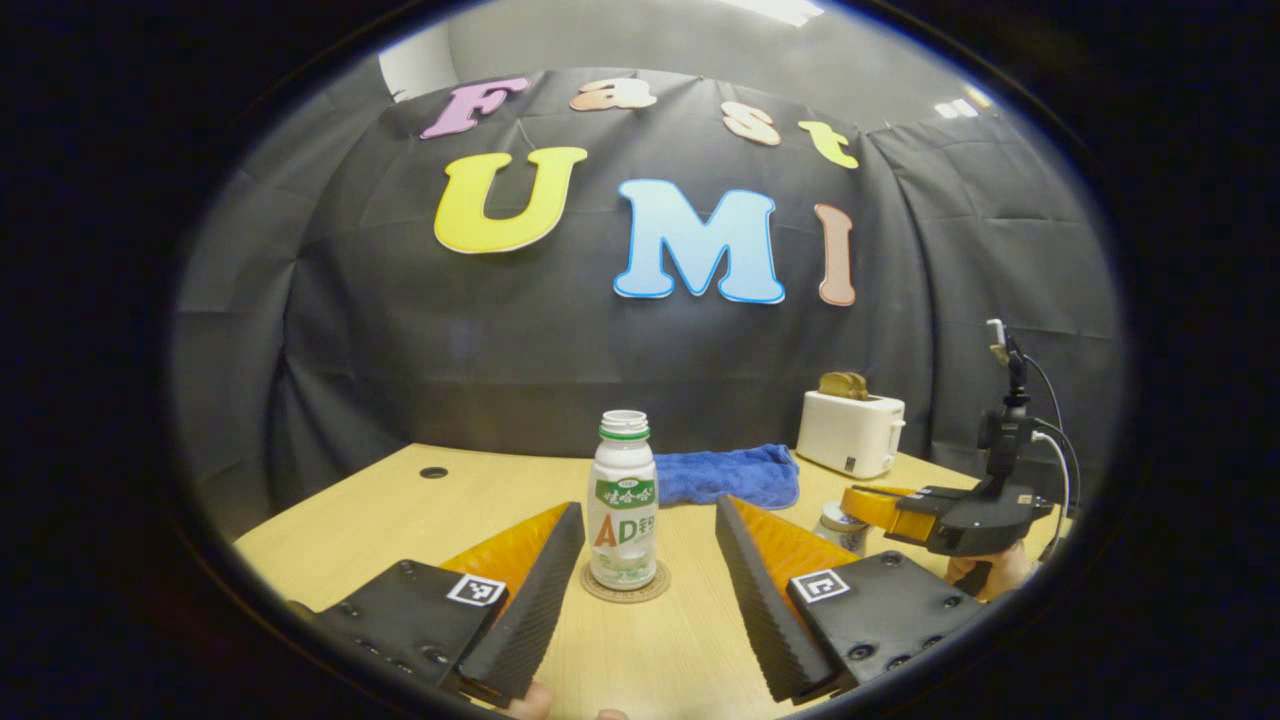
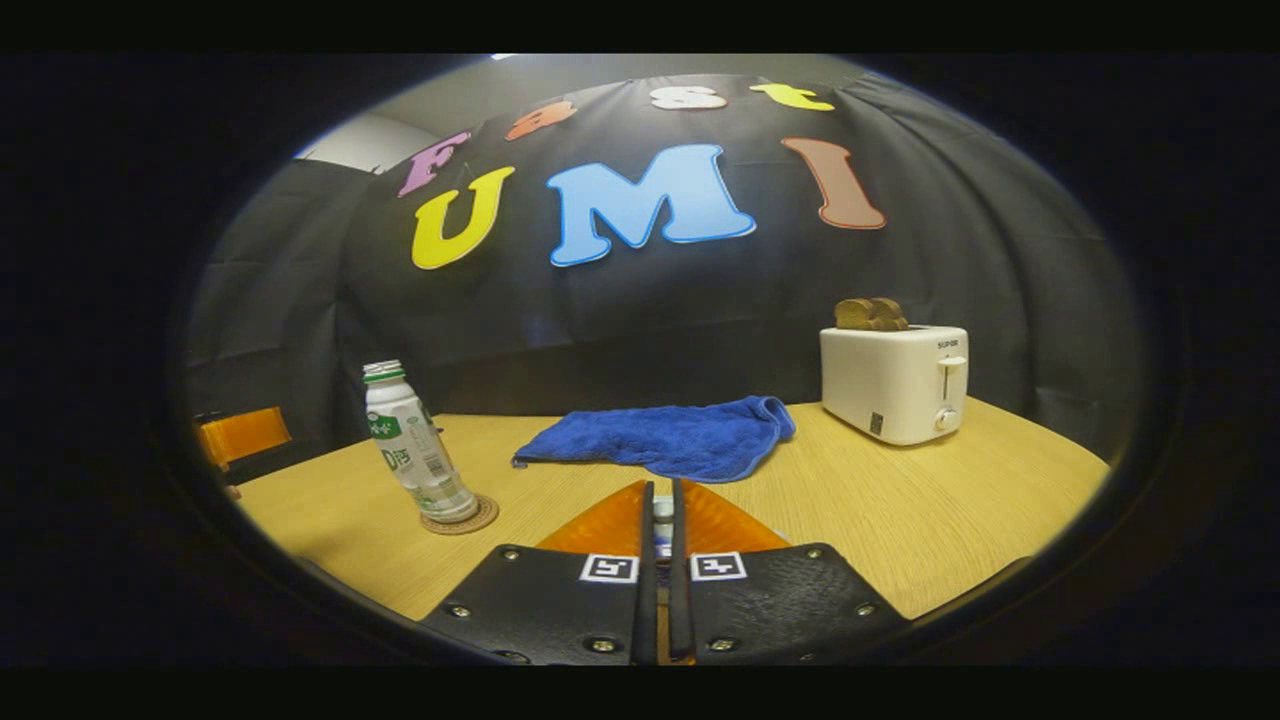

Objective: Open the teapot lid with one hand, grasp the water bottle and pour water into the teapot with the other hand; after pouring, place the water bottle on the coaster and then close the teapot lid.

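Standing on the round coaster (image 1: 625, 588) in the lower middle of the left gripper view, the water bottle (image 1: 623, 500) is upright, its long way running up and down and its open mouth pointing at the ceiling. The left gripper (image 1: 640, 570) has its fingers wide apart, one on each side of the bottle and not touching it. At the right edge of that view, the right gripper (image 1: 880, 505) reaches over the small teapot (image 1: 838, 525), which is mostly hidden. In the right gripper view its fingers are almost together at the bottom middle, pinching something small that I think is the teapot lid's knob. Since the bottle looks put down, I think closing the lid is next, and the right gripper is nearer the teapot.
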`<move>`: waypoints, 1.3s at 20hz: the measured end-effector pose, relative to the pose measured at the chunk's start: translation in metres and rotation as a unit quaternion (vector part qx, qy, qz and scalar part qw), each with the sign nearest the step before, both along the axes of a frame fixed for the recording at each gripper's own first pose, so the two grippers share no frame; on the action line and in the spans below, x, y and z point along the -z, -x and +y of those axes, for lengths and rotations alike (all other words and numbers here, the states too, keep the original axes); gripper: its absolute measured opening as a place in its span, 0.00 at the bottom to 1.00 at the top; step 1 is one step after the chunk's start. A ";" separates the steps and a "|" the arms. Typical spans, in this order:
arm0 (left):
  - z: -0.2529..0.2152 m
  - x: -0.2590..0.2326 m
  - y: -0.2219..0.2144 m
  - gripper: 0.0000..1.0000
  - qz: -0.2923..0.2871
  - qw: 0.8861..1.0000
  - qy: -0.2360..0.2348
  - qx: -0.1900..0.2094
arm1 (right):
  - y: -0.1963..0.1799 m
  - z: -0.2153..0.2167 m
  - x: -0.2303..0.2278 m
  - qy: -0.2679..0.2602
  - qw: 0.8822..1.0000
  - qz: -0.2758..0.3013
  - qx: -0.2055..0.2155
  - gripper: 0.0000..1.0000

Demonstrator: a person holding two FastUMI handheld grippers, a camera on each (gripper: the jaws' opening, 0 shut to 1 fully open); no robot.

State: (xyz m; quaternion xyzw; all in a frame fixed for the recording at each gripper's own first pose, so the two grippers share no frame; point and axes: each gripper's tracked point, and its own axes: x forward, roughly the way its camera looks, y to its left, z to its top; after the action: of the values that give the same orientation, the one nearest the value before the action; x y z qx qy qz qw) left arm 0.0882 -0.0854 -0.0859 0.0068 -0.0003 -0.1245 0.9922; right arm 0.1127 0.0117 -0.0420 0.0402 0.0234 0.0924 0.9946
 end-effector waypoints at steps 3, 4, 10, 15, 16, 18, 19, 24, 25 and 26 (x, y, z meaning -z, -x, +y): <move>0.000 0.004 0.001 0.94 0.000 1.000 -0.007 -0.004 | 0.000 -0.003 0.005 0.003 1.000 0.009 0.010 0.07; -0.001 0.005 0.002 0.94 0.001 1.000 -0.007 -0.003 | -0.001 -0.002 0.004 0.004 1.000 0.008 0.008 0.00; -0.009 0.010 0.003 0.94 0.000 1.000 -0.010 -0.002 | 0.007 0.008 -0.011 0.050 0.998 -0.035 0.007 0.47; -0.019 0.011 0.003 0.94 -0.001 1.000 -0.014 0.000 | 0.013 0.008 -0.019 0.045 0.998 -0.047 0.005 0.46; -0.021 0.010 0.003 0.94 -0.001 1.000 -0.014 0.001 | 0.015 0.008 -0.021 0.040 0.998 -0.049 0.003 0.46; -0.024 0.007 0.003 0.94 -0.005 1.000 -0.016 -0.004 | 0.019 0.008 -0.023 0.032 0.998 -0.049 0.001 0.46; -0.026 0.006 0.004 0.94 -0.007 1.000 -0.017 -0.005 | 0.022 0.008 -0.024 0.030 0.998 -0.050 -0.001 0.46; -0.038 -0.001 0.011 0.94 -0.018 1.000 -0.025 -0.005 | 0.043 0.007 -0.028 0.035 0.998 -0.052 0.002 0.46; -0.043 -0.002 0.013 0.94 -0.020 0.999 -0.026 -0.005 | 0.050 0.005 -0.030 0.039 0.998 -0.052 0.007 0.46; -0.045 -0.004 0.015 0.94 -0.023 0.999 -0.027 -0.005 | 0.057 0.002 -0.032 0.043 0.998 -0.053 0.014 0.46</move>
State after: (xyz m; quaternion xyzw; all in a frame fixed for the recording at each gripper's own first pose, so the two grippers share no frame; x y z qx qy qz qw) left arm 0.0731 -0.1306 -0.0820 0.0361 -0.0200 -0.1193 0.9920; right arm 0.0555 0.0136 -0.0096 -0.0072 -0.0263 0.0796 0.9965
